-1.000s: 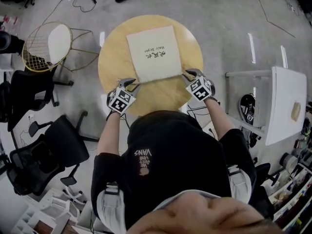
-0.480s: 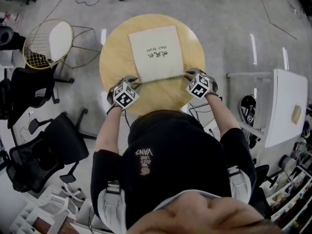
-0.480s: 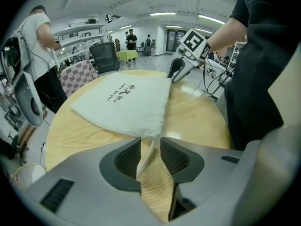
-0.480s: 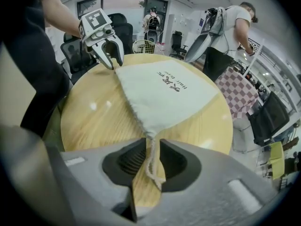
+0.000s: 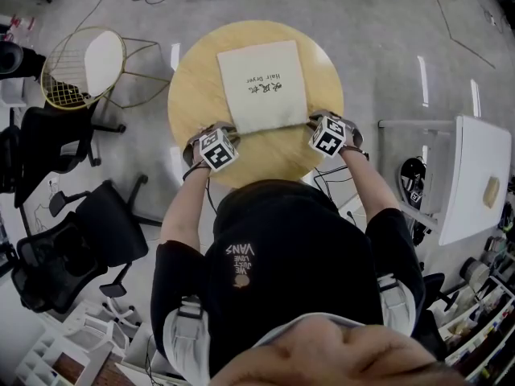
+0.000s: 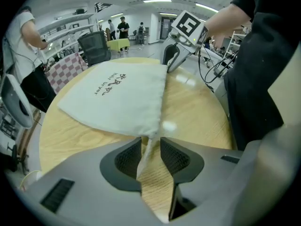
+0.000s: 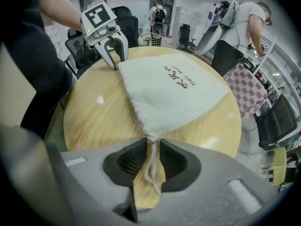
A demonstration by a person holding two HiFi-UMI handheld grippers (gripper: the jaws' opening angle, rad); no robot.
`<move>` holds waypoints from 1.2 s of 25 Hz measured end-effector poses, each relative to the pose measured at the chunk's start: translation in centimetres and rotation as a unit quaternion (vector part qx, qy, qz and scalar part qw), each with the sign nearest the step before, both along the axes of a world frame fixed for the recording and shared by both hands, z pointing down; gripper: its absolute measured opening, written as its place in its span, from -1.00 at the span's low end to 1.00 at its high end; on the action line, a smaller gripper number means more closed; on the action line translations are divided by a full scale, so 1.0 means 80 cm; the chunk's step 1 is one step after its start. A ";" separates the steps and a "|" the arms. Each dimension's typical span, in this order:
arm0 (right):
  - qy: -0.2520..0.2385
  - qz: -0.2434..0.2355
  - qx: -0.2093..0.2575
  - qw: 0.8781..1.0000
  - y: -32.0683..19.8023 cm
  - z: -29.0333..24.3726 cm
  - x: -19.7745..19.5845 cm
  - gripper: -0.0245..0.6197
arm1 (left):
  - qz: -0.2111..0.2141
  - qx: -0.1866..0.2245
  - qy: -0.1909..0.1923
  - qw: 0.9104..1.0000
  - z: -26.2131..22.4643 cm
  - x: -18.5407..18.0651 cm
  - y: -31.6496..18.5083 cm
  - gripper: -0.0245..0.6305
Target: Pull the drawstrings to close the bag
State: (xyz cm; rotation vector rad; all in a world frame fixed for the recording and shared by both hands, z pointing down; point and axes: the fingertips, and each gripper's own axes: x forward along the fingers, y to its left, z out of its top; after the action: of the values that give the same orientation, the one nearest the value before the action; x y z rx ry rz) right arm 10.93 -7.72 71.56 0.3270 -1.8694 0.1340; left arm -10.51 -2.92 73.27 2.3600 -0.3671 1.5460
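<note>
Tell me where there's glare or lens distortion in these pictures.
Head view: bright glare streaks on the floor, edges bowed by the wide lens. Left gripper view: fisheye with dark corners, a glare spot on the table beside the bag. Right gripper view: same fisheye, another table spot.

- A round wooden table point(image 5: 193, 95) is seen in the middle of the floor.
- A gold wire chair point(image 5: 80, 71) is set just beside the table, on its left in the head view.
- Black office chairs point(image 5: 100, 232) are grouped near the table's lower left.
- A white desk point(image 5: 475, 175) is placed well apart, to the table's right.
</note>
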 end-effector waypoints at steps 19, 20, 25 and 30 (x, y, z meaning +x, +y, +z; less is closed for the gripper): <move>0.013 -0.030 -0.042 0.999 -0.002 0.001 -0.006 -0.72 | 0.134 -0.008 -0.098 0.986 0.014 0.001 -0.001 -0.85; 0.013 -0.032 -0.044 0.998 -0.001 0.001 -0.006 -0.73 | 0.135 -0.006 -0.099 0.986 0.014 0.000 -0.002 -0.86; 0.014 -0.041 -0.042 0.998 -0.001 0.001 -0.006 -0.82 | 0.131 0.003 -0.094 0.987 0.014 0.000 -0.005 -0.89; 0.017 -0.043 -0.035 0.998 -0.001 0.002 -0.005 -0.87 | 0.128 -0.002 -0.090 0.988 0.013 -0.001 -0.004 -0.89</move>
State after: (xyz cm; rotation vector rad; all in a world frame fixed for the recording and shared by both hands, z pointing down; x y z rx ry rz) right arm 10.54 -7.82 71.69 0.1993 -1.8380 0.1330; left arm -10.59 -3.22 74.30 2.3461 -0.0999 1.8795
